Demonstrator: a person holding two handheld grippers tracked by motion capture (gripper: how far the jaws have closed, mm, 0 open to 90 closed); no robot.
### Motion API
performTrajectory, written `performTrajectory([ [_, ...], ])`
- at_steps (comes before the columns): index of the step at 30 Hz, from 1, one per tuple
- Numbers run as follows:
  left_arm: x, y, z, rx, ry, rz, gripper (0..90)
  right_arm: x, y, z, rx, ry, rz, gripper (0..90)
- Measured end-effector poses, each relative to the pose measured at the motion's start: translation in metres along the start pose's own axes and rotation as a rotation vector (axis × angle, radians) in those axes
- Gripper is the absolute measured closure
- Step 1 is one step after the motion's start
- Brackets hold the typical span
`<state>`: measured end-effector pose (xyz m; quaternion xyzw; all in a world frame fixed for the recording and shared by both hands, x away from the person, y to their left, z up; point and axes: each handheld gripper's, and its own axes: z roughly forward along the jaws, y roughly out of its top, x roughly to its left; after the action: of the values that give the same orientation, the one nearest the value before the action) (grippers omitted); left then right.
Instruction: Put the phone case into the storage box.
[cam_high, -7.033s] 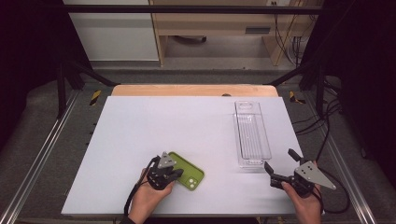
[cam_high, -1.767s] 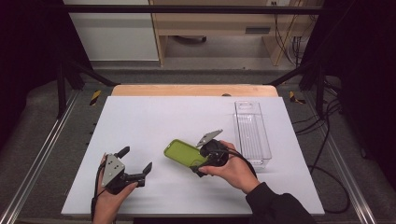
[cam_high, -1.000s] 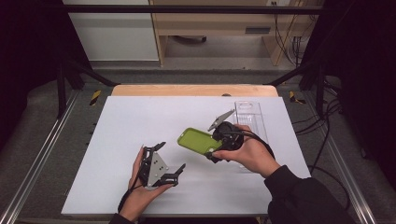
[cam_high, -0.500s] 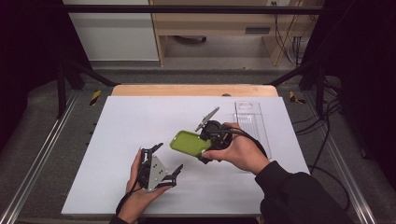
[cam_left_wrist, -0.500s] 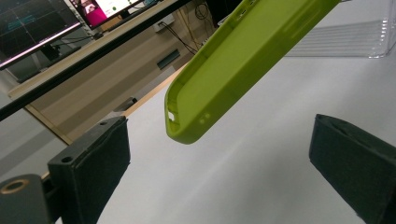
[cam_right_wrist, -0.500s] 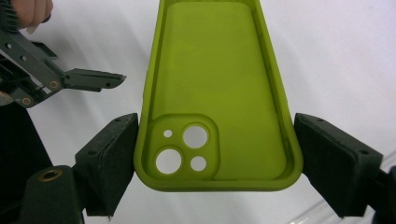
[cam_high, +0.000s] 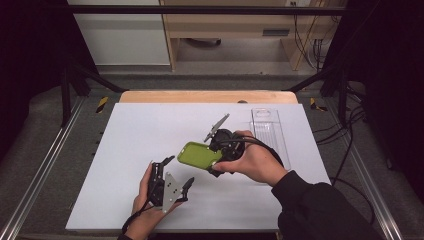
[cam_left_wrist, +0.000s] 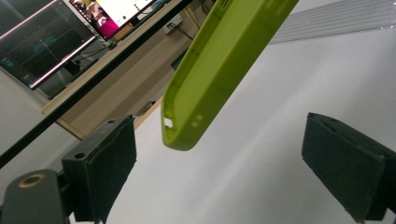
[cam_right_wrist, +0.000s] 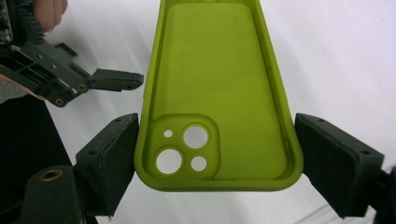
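Since half a second ago: case (cam_high: 199, 155) carried a touch lower and further left, toward the waiting left gripper (cam_high: 176, 172). Held off the table (cam_high: 150, 125) in the right gripper (cam_high: 216, 159), jaws pinching its two long edges at the camera-hole end, hollow side facing the right gripper view. Gripped across the width, likely to leave the far end free for the other hand to take. Left gripper parked low, just below and left of the case, jaws spread wide and aimed up at it; in the left gripper view, the free corner of the case hanging between the two pads (cam_left_wrist: 107, 163), touching neither. Looks like a handover being set up, not yet made. Clear tray (cam_high: 267, 132) lying flat behind the right hand (cam_high: 252, 162), near the table's right edge, untouched.
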<state>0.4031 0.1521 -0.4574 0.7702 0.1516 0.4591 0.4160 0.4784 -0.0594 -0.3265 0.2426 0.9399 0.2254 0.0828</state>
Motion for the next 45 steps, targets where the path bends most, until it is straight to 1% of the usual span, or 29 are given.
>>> performTrajectory([
  [2, 0.001, 0.0, 0.0, -0.009, 0.01, 0.0, 11.0, -0.002, 0.0, 0.0, 0.004, 0.0, 0.003, 17.4],
  [5, 0.002, 0.001, 0.0, -0.009, 0.017, -0.003, 11.0, -0.004, 0.002, 0.0, 0.012, 0.0, 0.005, 17.3],
  [6, 0.003, 0.0, -0.001, -0.019, 0.023, 0.0, 11.1, -0.004, 0.002, 0.0, 0.016, -0.002, 0.006, 17.3],
  [9, 0.003, -0.001, -0.002, -0.009, 0.03, 0.022, 11.5, -0.001, 0.005, 0.002, 0.021, -0.001, 0.0, 17.3],
  [11, 0.004, -0.004, -0.002, 0.006, 0.038, 0.024, 11.4, 0.001, 0.007, 0.004, 0.021, 0.004, -0.011, 17.3],
  [12, 0.003, -0.004, -0.002, 0.007, 0.041, 0.016, 11.5, 0.002, 0.008, 0.005, 0.023, 0.007, -0.01, 17.3],
  [13, 0.003, -0.004, -0.002, 0.007, 0.041, 0.016, 11.5, 0.002, 0.008, 0.005, 0.023, 0.007, -0.01, 17.3],
  [15, 0.003, -0.004, -0.003, 0.009, 0.049, 0.019, 12.0, 0.007, 0.011, 0.008, 0.034, 0.009, -0.019, 17.3],
  [17, 0.0, -0.005, -0.002, 0.008, 0.041, 0.045, 13.9, 0.01, 0.012, 0.009, 0.038, 0.005, -0.023, 17.3],
  [19, -0.002, -0.005, 0.0, 0.014, 0.034, 0.069, 15.4, 0.011, 0.014, 0.011, 0.04, 0.011, -0.027, 17.3],
  [21, -0.003, -0.006, 0.0, 0.018, 0.037, 0.092, 19.2, 0.014, 0.016, 0.011, 0.045, 0.018, -0.033, 17.3],
  [23, -0.003, -0.006, 0.002, 0.02, 0.041, 0.098, 22.5, 0.015, 0.018, 0.011, 0.048, 0.017, -0.044, 17.3],
  [26, -0.002, -0.007, 0.002, 0.02, 0.053, 0.104, 28.4, 0.016, 0.018, 0.011, 0.05, 0.018, -0.042, 17.3],
  [28, -0.002, -0.007, 0.001, 0.022, 0.06, 0.115, 32.1, 0.017, 0.018, 0.011, 0.052, 0.022, -0.042, 17.2],
  [30, -0.002, -0.007, 0.001, 0.023, 0.06, 0.122, 36.1, 0.019, 0.017, 0.012, 0.049, 0.025, -0.044, 17.2],
  [31, -0.002, -0.007, 0.001, 0.023, 0.06, 0.122, 37.6, 0.02, 0.016, 0.012, 0.042, 0.026, -0.04, 17.2],
  [32, -0.003, -0.006, 0.001, 0.025, 0.066, 0.141, 40.3, 0.02, 0.015, 0.012, 0.035, 0.03, -0.034, 17.2],
  [33, -0.003, -0.006, 0.001, 0.025, 0.066, 0.141, 42.7, 0.021, 0.014, 0.012, 0.031, 0.035, -0.026, 17.2],
  [34, -0.003, -0.004, 0.001, 0.028, 0.071, 0.16, 44.0, 0.021, 0.012, 0.011, 0.025, 0.037, -0.021, 17.2],
  [35, -0.003, -0.004, 0.001, 0.028, 0.071, 0.16, 45.9, 0.021, 0.011, 0.01, 0.019, 0.042, -0.016, 17.1],
  [36, -0.004, -0.004, 0.001, 0.027, 0.079, 0.17, 47.8, 0.022, 0.01, 0.009, 0.014, 0.042, -0.014, 17.1],
  [39, -0.004, -0.004, 0.001, 0.025, 0.079, 0.172, 51.8, 0.027, 0.008, 0.005, 0.007, 0.047, -0.013, 17.1],
  [41, -0.005, -0.005, 0.0, 0.022, 0.077, 0.178, 57.8, 0.03, 0.006, 0.003, -0.001, 0.046, -0.007, 17.1],
  [45, -0.005, -0.004, -0.001, 0.022, 0.075, 0.18, 64.6, 0.031, 0.005, 0.001, -0.01, 0.05, 0.003, 17.0],
])
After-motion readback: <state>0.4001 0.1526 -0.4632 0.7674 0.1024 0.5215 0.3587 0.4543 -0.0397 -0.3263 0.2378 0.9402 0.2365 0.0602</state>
